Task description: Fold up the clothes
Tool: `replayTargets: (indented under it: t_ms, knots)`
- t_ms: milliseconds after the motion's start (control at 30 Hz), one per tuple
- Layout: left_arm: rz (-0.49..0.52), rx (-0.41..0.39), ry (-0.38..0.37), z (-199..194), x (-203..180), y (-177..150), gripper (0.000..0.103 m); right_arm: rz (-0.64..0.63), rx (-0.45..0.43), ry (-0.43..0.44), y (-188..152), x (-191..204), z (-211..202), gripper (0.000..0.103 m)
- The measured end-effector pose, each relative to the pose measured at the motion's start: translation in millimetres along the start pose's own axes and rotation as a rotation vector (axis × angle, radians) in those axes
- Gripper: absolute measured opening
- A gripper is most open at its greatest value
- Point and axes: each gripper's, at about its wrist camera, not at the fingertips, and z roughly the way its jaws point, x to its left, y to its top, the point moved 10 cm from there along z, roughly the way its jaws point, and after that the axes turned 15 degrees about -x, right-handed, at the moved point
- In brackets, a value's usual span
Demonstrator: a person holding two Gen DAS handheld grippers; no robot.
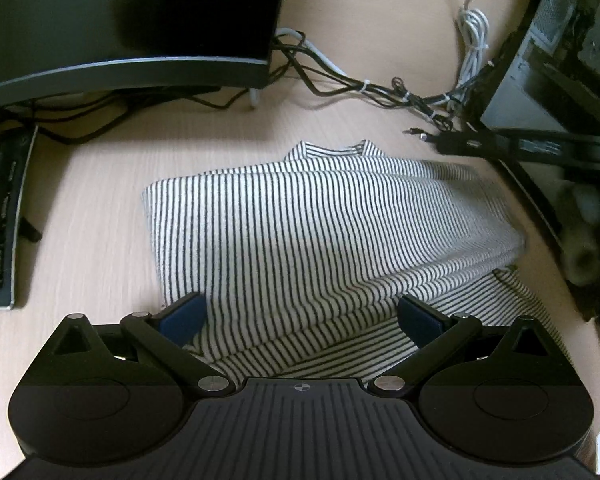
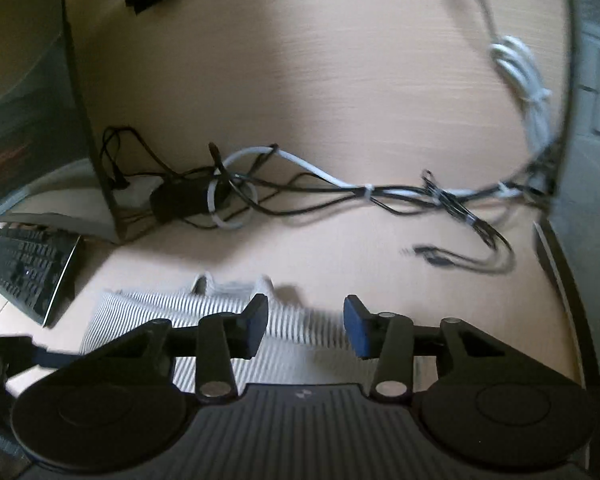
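A striped shirt lies folded on the pale wooden worktop, filling the middle of the left wrist view, with its collar toward the top of the frame and a second layer of the same cloth spreading out toward the lower right. The left claw hangs over the near edge of the shirt at the bottom of the frame, its jaws spread wide with the cloth showing between them; the blue pads are not pressing on anything.

In the right wrist view the shirt sits in the lower left, partly behind the right claw. That claw stands partly open, with a clear gap between its blue pads, and it holds nothing; blurred striped cloth shows behind the gap.

A black keyboard lies at the left edge of that view, just beside the shirt's corner. A tangle of black and white cables runs across the middle of the worktop toward a computer case at the upper right of the left wrist view. A dark monitor fills that view's upper left.
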Motion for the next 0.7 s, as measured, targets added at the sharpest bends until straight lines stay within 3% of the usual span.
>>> replayTargets:
  t_ms: [233, 267, 300, 333, 400, 533, 700]
  knots:
    - [-0.170, -0.039, 0.098, -49.6, 37.1, 6.1, 0.103, 0.006, 0.086, 0.069, -17.6, 17.9, 59.3, 0.041]
    - [-0.188, -0.046, 0.119, -56.7, 45.1, 5.9, 0.103, -0.003, 0.102, 0.078, -23.0, 21.6, 63.4, 0.037]
    - [-0.202, -0.052, 0.131, -62.0, 51.5, 5.6, 0.103, -0.014, 0.120, 0.087, -28.9, 25.8, 67.2, 0.020]
    - [-0.216, -0.057, 0.143, -67.4, 57.9, 5.3, 0.103, -0.019, 0.121, 0.087, -30.2, 27.7, 67.1, 0.012]
    - [-0.244, -0.068, 0.168, -78.1, 70.6, 4.8, 0.103, -0.025, 0.115, 0.083, -29.7, 29.9, 64.3, 0.006]
    - [-0.284, -0.094, 0.189, -97.3, 91.5, 6.1, 0.103, 0.016, 0.028, 0.103, 2.9, 33.6, 24.1, 0.005]
    - [-0.309, -0.154, 0.150, -111.4, 103.2, 26.4, 0.103, 0.008, -0.040, 0.159, 19.5, 60.0, -69.1, 0.005]
